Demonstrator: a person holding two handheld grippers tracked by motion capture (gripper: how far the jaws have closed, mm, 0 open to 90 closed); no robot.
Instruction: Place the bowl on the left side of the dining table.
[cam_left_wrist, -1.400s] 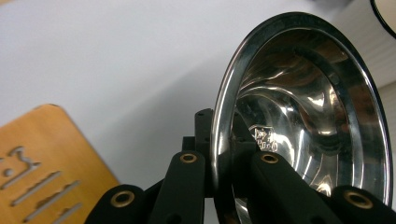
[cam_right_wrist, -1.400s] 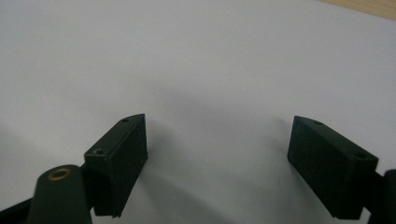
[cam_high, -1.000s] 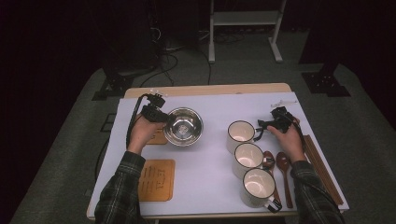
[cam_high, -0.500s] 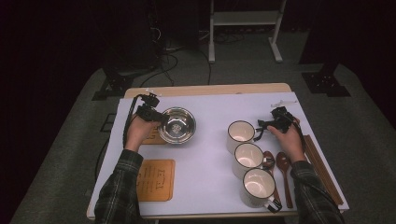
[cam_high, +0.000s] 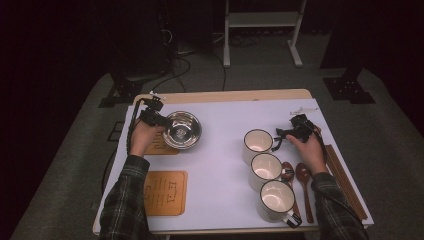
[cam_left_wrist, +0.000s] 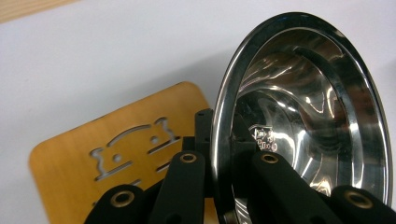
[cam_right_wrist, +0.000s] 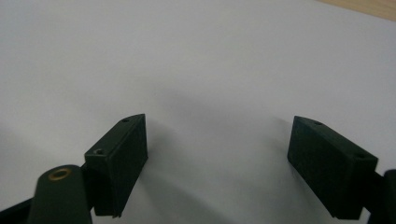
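High view: the left hand-held gripper (cam_high: 159, 118) holds a steel bowl (cam_high: 182, 130) by its rim near the far left corner of the counter (cam_high: 225, 165), over a wooden coaster (cam_high: 161, 146) that lies by the left edge. A second coaster (cam_high: 165, 192) lies nearer the near left corner. The likely step is setting the bowl down on the coaster under it; to do that well, level the bowl first, centre its base over the wood, lower it gently and only then let the rim go, so it does not rock or slide off onto the white surface. The right hand-held gripper (cam_high: 289, 132) rests near the right edge, just beside the farthest of three mugs (cam_high: 258, 145), with two wooden spoons (cam_high: 303, 187) close to the hand

Left gripper view: the jaws are nearly closed, one inside and one outside the bowl (cam_left_wrist: 303, 116), pinching its rim. The bowl is tilted steeply on edge, its shiny inside facing the camera, and the coaster (cam_left_wrist: 116, 149) sits on the counter behind it

Right gripper view: the jaws stand wide apart over bare white counter (cam_right_wrist: 196, 60), holding and touching nothing
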